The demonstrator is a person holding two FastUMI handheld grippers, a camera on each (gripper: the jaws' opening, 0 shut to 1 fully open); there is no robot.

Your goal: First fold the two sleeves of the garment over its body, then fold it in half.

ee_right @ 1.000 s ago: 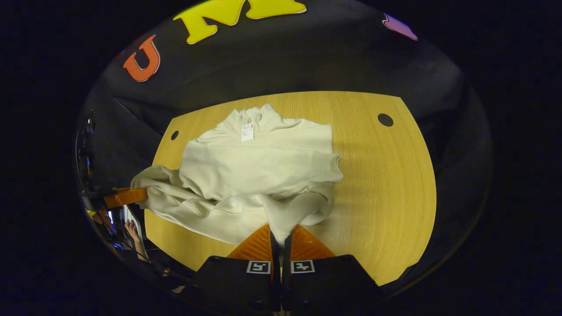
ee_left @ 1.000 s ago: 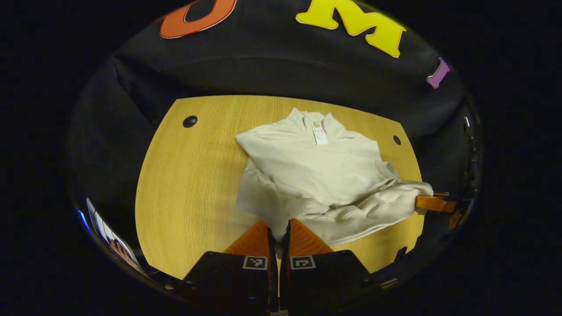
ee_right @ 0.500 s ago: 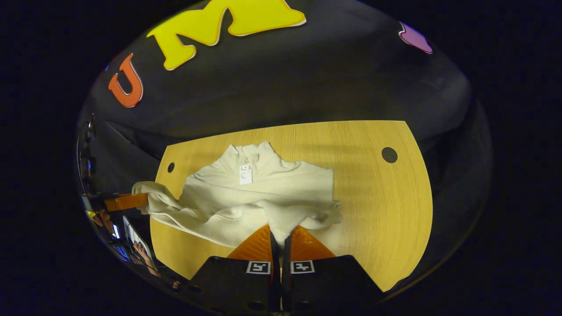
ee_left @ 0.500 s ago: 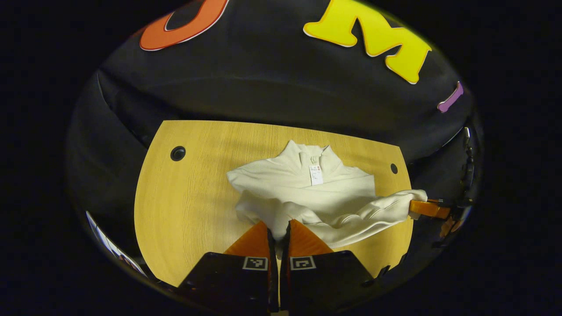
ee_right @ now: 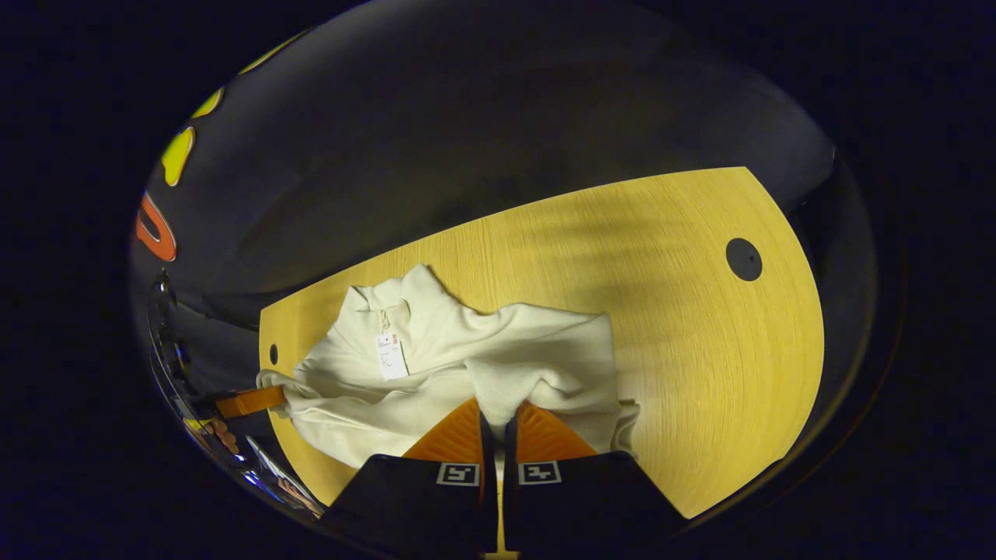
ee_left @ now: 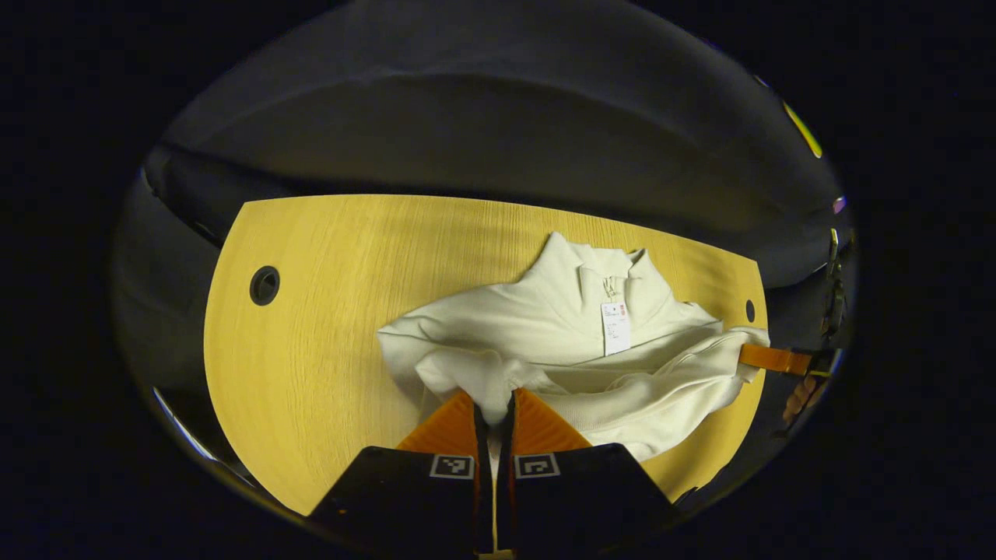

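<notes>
A cream sweater with a stand-up collar and a white tag lies on the yellow wooden table. My left gripper is shut on a bunched near edge of the cloth and holds it over the sweater's body. The right gripper shows farther off at the right, clamped on another part of the cloth. In the right gripper view, my right gripper is shut on a cloth edge lifted over the sweater, below its tag. The left gripper pinches cloth at the far left.
The table has a black cable hole at the left and a smaller hole at the right. In the right gripper view bare tabletop with a hole lies right of the sweater. Black cloth wall stands behind.
Both grippers have carried the held cloth edge forward toward the collar. The visible body between grippers and collar has shrunk, and the cloth now bunches under the tag.
</notes>
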